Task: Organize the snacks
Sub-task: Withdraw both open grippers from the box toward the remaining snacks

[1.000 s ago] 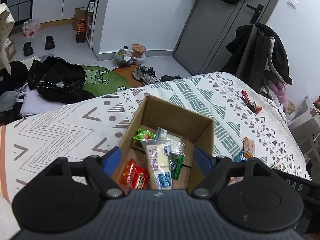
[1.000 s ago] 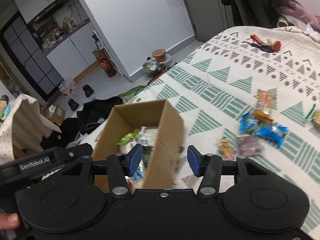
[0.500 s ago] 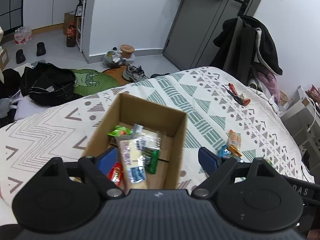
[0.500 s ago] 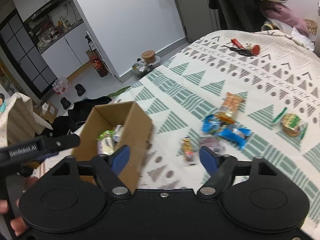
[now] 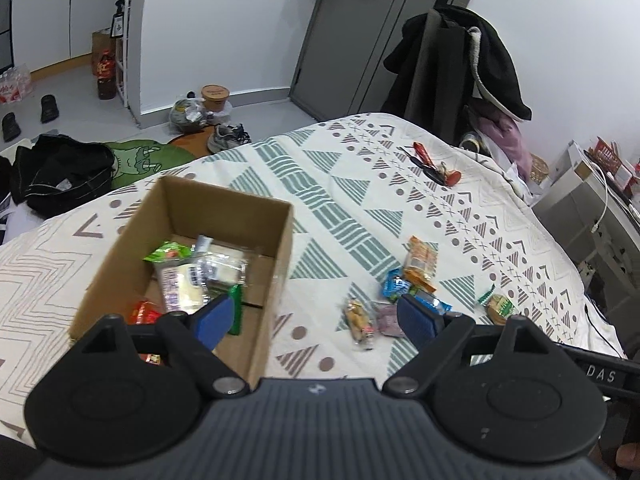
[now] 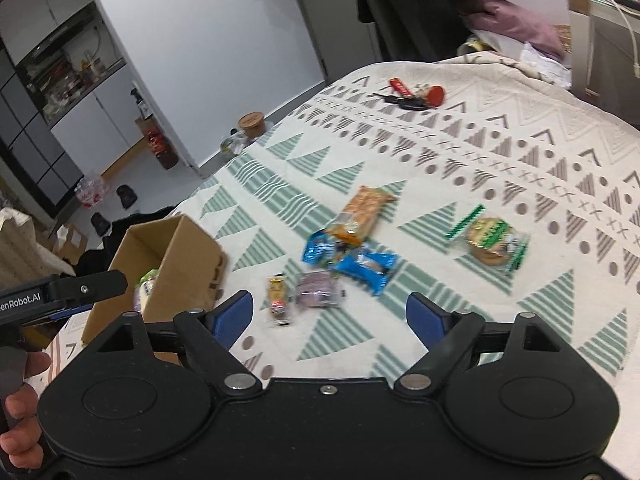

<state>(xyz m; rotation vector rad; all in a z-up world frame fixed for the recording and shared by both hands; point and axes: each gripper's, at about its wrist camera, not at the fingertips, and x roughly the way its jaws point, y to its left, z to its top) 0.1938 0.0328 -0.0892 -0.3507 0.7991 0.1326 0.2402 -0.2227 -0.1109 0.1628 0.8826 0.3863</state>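
A cardboard box (image 5: 280, 280) stands on the patterned bedspread (image 5: 340, 184) and holds a green packet (image 5: 168, 251), a clear biscuit pack (image 5: 188, 280) and a red packet (image 5: 144, 312). Right of it lie loose snacks: an orange pack (image 6: 362, 212), blue packs (image 6: 366, 266), a purple pack (image 6: 318, 290), a small yellow pack (image 6: 277, 294) and a green-wrapped round cake (image 6: 490, 240). My left gripper (image 5: 316, 318) hangs open over the box's right wall, empty. My right gripper (image 6: 330, 315) hovers short of the loose snacks, its jaws opening with nothing between them.
A bunch of keys with a red tag (image 6: 412, 96) lies further back on the bed. Dark coats hang on a chair (image 5: 460, 72) beyond the bed's far edge. A black bag (image 5: 60, 176), shoes (image 5: 228, 136) and bottles sit on the floor to the left.
Both grippers have moved right, from over the box towards the loose snacks. The right jaws have spread much wider. The box now sits at the left of both views.
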